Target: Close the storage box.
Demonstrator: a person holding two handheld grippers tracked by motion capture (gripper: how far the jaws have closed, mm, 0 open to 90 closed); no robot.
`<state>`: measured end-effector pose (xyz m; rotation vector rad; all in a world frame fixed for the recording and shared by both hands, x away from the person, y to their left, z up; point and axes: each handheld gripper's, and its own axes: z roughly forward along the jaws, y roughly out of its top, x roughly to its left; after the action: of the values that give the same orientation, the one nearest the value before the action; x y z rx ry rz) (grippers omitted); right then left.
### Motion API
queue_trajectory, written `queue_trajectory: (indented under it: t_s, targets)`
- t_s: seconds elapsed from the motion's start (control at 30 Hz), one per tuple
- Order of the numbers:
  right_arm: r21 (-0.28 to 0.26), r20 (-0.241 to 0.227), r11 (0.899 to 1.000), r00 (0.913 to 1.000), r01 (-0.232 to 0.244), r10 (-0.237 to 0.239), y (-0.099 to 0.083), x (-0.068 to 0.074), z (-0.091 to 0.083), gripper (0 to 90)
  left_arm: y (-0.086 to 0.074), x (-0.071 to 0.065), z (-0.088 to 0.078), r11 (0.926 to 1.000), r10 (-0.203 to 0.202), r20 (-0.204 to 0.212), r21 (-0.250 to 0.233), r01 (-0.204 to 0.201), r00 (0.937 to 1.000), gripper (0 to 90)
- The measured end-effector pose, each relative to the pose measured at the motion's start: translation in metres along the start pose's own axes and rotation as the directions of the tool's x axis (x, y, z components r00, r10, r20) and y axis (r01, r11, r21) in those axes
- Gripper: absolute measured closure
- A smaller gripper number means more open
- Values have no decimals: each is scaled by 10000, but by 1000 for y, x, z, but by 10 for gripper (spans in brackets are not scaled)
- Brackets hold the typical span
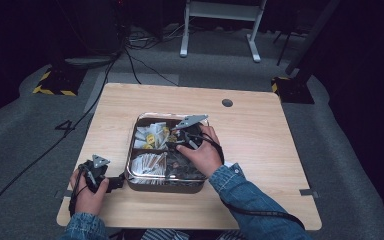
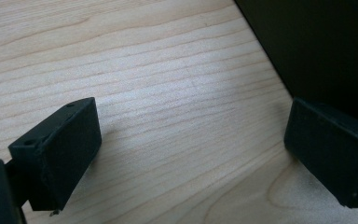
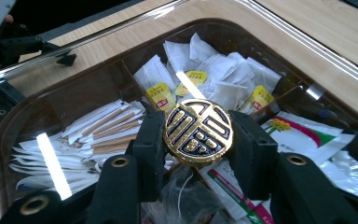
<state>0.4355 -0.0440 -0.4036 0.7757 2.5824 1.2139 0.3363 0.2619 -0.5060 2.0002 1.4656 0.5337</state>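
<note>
A metal tray [image 1: 130,152] with several compartments sits mid-table. My right gripper [image 3: 198,135] is shut on a round gold disc with a dark embossed pattern [image 3: 198,122], held over the tray's far compartments [image 1: 180,131]. Bright streaks suggest a clear cover beneath the disc; I cannot tell for certain. White tea bags with yellow tags [image 3: 223,74] lie under it, paper-wrapped sticks [image 3: 102,126] to the left. My left gripper [image 1: 114,183] rests at the tray's front left corner. Its jaws stand wide open [image 2: 191,154] over bare wood, nothing between them.
Colourful sachets [image 3: 303,135] fill a compartment on the right of the right gripper view. The table [image 1: 260,150] has a round cable hole [image 1: 227,103] at the back. Cables [image 1: 130,60] and a white desk frame [image 1: 220,30] lie on the floor beyond.
</note>
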Motion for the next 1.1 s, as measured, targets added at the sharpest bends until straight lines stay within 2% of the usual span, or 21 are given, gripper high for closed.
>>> queue_trajectory:
  t_s: [0.17, 0.43, 1.1]
  targets:
    - [81, 68, 9999, 9999, -98, 97, -4, 2, 13, 587, 0, 0, 0, 10000, 6, 0, 1, -6, 10000, 42]
    - [238, 233, 9997, 9997, 18, -24, -11, 5, 26, 587, 0, 0, 0, 10000, -3, -2, 0, 3, 10000, 42]
    - [294, 446, 9995, 9990, 82, -96, -18, 9, 33, 586, 0, 0, 0, 10000, 6, -2, 6, -6, 10000, 42]
